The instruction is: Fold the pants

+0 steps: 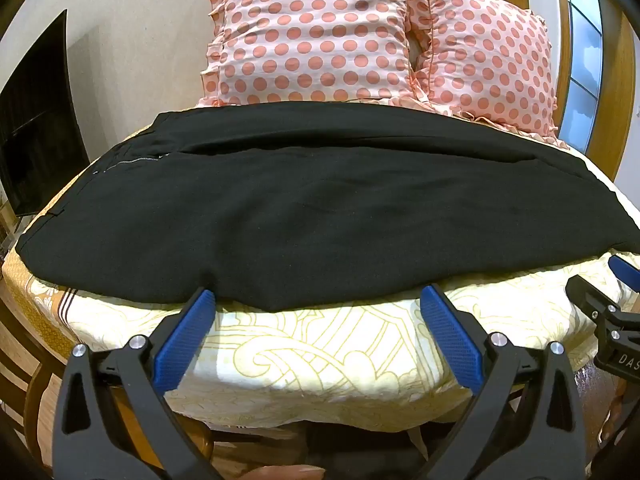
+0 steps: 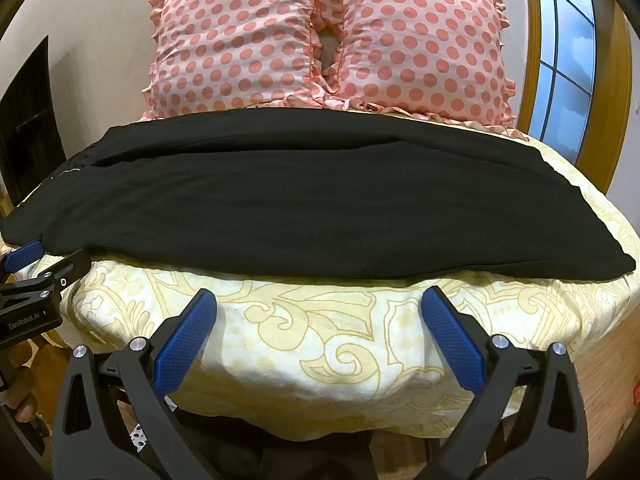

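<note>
Black pants (image 1: 320, 208) lie flat across the bed, folded lengthwise, waist with zipper (image 1: 136, 160) at the left. In the right wrist view the pants (image 2: 312, 200) span the bed, leg ends at the right. My left gripper (image 1: 318, 300) is open and empty, its fingertips at the pants' near edge. My right gripper (image 2: 319, 302) is open and empty, just short of the near edge. The right gripper also shows at the left wrist view's right edge (image 1: 600, 304); the left gripper shows at the right wrist view's left edge (image 2: 40, 272).
The bed has a cream sheet with a yellow pattern (image 1: 320, 356) (image 2: 320, 344). Two pink polka-dot pillows (image 1: 312, 32) (image 2: 420, 40) lean at the head. A dark screen (image 1: 36, 128) stands at the left, a wood-framed window (image 2: 560, 64) at the right.
</note>
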A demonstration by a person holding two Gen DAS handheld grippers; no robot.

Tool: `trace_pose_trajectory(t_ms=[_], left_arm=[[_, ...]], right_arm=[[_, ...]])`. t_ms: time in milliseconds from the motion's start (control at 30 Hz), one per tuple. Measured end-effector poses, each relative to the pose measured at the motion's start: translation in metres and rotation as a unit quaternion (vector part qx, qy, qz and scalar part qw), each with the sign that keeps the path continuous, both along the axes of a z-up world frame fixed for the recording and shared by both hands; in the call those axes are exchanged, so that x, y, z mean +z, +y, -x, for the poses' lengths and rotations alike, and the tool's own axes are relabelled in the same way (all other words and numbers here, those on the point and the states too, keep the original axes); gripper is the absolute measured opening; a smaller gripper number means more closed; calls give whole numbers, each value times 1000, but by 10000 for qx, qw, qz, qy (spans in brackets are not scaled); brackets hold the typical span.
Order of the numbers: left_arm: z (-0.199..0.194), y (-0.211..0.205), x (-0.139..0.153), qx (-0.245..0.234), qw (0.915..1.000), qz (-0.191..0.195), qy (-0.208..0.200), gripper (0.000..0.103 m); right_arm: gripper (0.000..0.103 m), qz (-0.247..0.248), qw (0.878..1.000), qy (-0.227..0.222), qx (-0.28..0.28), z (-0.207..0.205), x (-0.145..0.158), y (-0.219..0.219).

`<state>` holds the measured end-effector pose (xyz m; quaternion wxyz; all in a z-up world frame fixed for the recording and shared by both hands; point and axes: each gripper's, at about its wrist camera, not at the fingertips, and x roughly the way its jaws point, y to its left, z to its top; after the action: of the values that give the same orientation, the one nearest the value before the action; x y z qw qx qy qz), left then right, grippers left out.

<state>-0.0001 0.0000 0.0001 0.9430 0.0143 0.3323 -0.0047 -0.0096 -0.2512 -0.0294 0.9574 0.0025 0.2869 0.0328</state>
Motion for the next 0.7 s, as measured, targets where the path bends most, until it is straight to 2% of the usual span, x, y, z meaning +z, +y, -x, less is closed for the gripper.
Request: trace_pose_trajectory(t_ms=[700], left_arm=[[0, 0, 0, -1, 10000, -1, -19, 101]], right_arm=[[102, 9, 10000, 11, -6, -3, 0, 4]])
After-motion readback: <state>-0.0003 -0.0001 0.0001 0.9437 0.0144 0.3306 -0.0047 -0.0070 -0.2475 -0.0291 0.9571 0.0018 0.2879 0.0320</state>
